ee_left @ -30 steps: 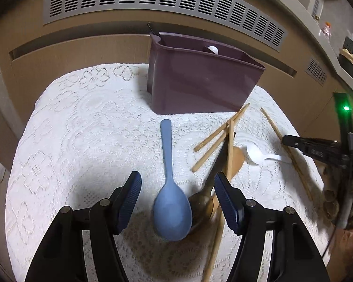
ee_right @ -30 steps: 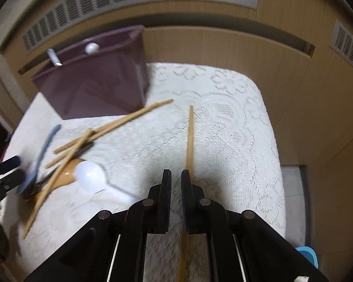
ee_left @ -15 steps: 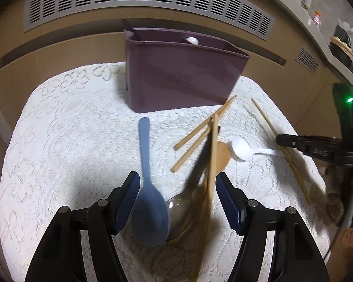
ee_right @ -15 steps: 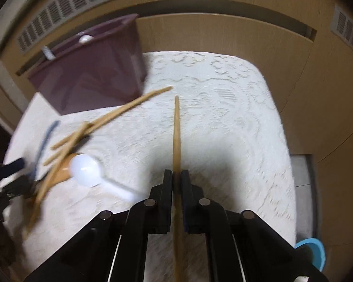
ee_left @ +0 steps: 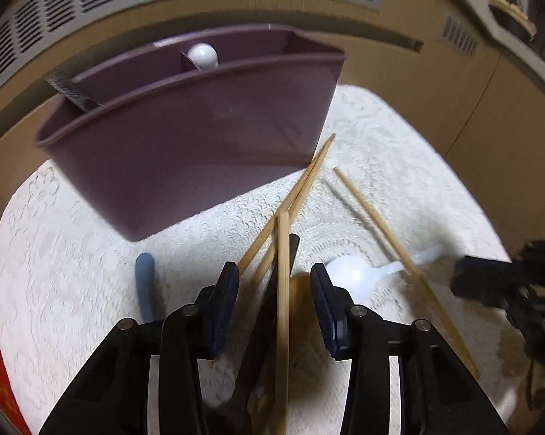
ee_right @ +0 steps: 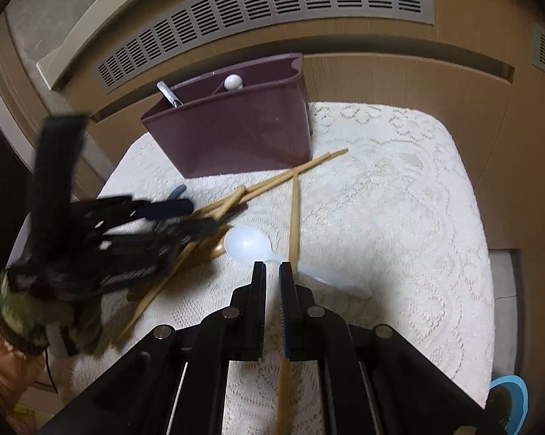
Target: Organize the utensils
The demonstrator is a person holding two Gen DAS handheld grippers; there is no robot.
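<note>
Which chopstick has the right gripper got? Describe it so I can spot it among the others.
Start at the purple caddy at the back of the lace cloth. In front of it lies a pile of wooden chopsticks. The held chopstick runs from the pile straight back into the right gripper, crossing the white spoon handle, clear of the tangle.

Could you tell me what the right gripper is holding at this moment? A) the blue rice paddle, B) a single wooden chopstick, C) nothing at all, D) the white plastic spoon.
B: the right gripper has its jaws shut on a single wooden chopstick, which runs out ahead of its fingers over the white plastic spoon lying on the lace cloth.
</note>
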